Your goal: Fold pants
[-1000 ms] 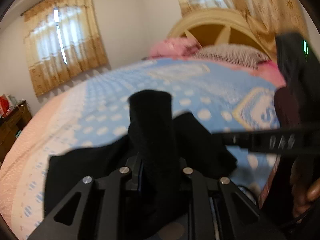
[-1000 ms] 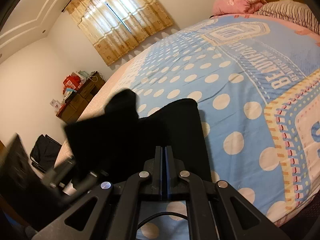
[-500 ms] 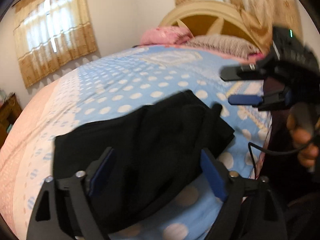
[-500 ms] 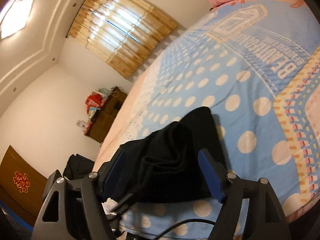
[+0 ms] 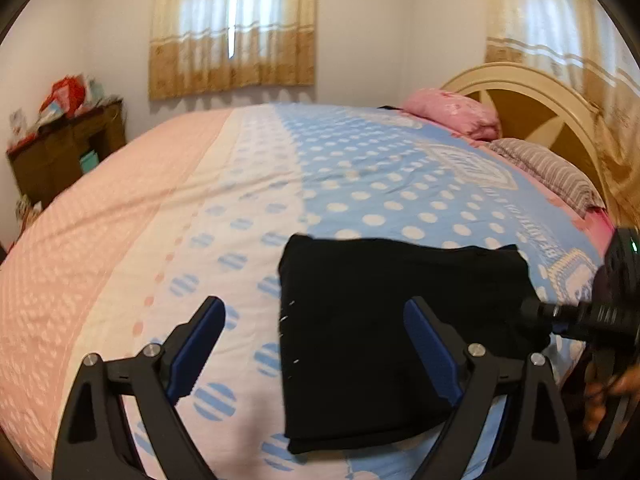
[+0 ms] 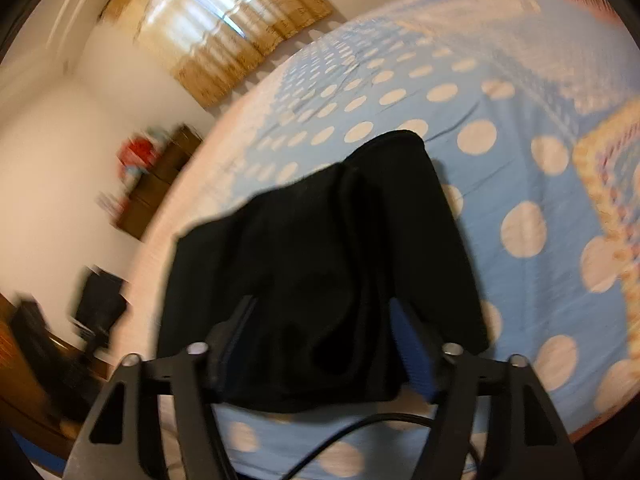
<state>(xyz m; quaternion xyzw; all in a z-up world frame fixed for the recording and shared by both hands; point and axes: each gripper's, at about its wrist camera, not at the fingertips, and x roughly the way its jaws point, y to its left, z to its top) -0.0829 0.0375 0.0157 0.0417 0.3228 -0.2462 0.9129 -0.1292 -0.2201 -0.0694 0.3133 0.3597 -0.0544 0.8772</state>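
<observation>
One folded black pants [image 5: 384, 328] on bed [image 5: 168, 216]; left gripper [image 5: 316, 344], right gripper [image 6: 324, 344] both released.

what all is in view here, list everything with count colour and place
pants: 1, black, folded flat on the near part of the bed
bedspread: 1, blue with white dots, pink on one side, covers the bed
pillows: 2, pink and grey striped, by the headboard
headboard: 1, cream and tan, head of bed
curtains: 2 windows, beige and gold
cabinet: 1, dark wood, cluttered top, by the wall
left hand-held gripper: black, blue pads, open
right hand-held gripper: open, fingers either side of the pants' edge
</observation>
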